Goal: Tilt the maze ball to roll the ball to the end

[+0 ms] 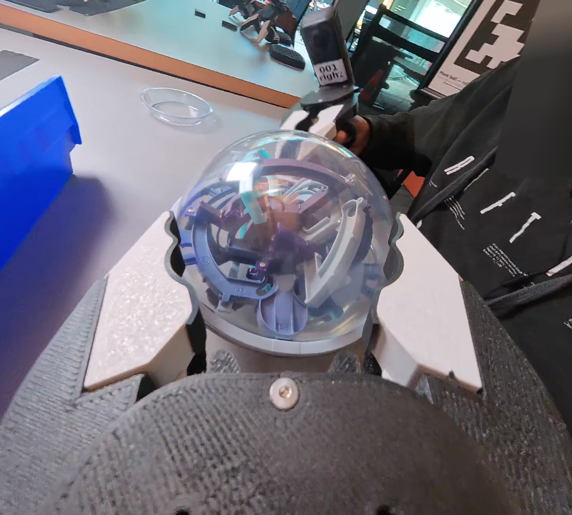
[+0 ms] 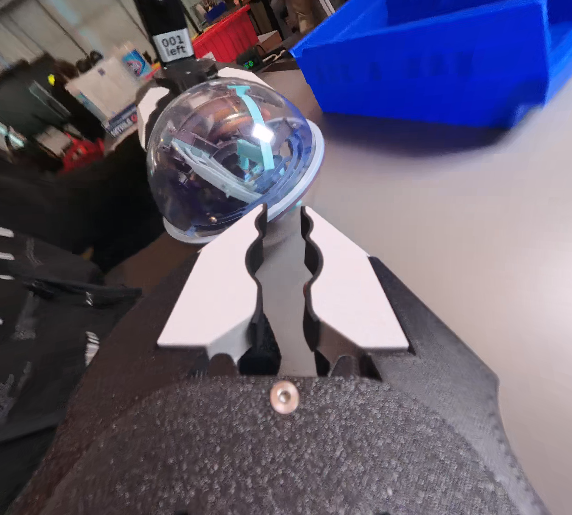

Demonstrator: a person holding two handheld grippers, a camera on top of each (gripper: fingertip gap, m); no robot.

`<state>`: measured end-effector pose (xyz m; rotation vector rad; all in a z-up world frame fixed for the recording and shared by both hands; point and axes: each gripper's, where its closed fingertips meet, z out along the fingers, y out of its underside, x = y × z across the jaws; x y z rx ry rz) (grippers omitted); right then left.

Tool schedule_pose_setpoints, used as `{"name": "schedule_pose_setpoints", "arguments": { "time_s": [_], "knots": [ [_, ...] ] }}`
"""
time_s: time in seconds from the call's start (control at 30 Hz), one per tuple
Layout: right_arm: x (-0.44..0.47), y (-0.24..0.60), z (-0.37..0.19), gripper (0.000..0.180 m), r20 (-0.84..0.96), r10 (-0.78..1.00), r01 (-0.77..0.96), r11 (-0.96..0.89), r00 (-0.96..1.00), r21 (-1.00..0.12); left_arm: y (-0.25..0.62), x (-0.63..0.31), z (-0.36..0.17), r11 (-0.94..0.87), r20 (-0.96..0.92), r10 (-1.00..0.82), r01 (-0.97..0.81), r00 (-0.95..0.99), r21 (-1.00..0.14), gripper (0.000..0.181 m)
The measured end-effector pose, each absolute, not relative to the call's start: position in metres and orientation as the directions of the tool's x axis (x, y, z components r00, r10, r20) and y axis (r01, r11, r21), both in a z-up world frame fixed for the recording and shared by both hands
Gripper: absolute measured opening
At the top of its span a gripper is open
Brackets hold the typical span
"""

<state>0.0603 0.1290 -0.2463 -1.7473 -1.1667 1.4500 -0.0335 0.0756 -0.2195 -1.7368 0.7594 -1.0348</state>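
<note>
Clamping the maze ball (image 1: 283, 248) between its two white fingers (image 1: 140, 293), the left gripper (image 1: 283, 252) holds the clear sphere lifted off the table (image 1: 130, 160). Inside, a small metal ball (image 2: 213, 219) sits low among grey, teal and purple tracks. The right gripper (image 2: 283, 218) has its jaws narrowly parted with nothing between them, tips just beside the sphere's rim. A blue bin (image 2: 433, 67) stands well apart, and a clear dish (image 1: 176, 105) lies toward the table's far edge.

Clear maze ball (image 1: 283, 240) with teal, purple, grey tracks; blue bin (image 2: 433, 67)
</note>
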Motion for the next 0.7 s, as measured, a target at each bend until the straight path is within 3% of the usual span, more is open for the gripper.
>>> {"name": "schedule_pose_setpoints", "arguments": {
  "time_s": [0.07, 0.13, 0.23, 0.33, 0.5, 0.7],
  "knots": [
    [0.061, 0.136, -0.235, 0.022, -0.293, 0.954, 0.249, -0.269, -0.065, -0.930, 0.073, -0.031, -0.219, -0.347, 0.294, -0.858, -0.054, 0.421, -0.936, 0.133],
    [0.063, 0.129, -0.225, 0.039, -0.126, 0.967, 0.228, -0.075, -0.221, -0.971, 0.070, -0.029, -0.220, -0.334, 0.285, -0.878, -0.064, 0.385, -0.940, 0.133],
    [0.063, 0.111, -0.221, 0.076, 0.023, 0.910, 0.209, 0.120, -0.415, -0.971, 0.064, -0.028, -0.221, -0.317, 0.277, -0.905, -0.077, 0.324, -0.945, 0.132],
    [0.050, 0.101, -0.232, 0.090, 0.140, 0.876, 0.241, 0.276, -0.462, -0.930, 0.063, -0.026, -0.220, -0.315, 0.280, -0.917, -0.085, 0.285, -0.945, 0.132],
    [0.036, 0.085, -0.242, 0.095, 0.194, 0.862, 0.238, 0.334, -0.468, -0.912, 0.064, -0.024, -0.217, -0.305, 0.272, -0.920, -0.079, 0.283, -0.949, 0.130],
    [0.040, 0.082, -0.241, 0.087, 0.173, 0.889, 0.230, 0.291, -0.423, -0.929, 0.063, -0.038, -0.202, -0.349, 0.282, -0.788, -0.019, 0.547, -0.937, 0.126]
  ]
}}
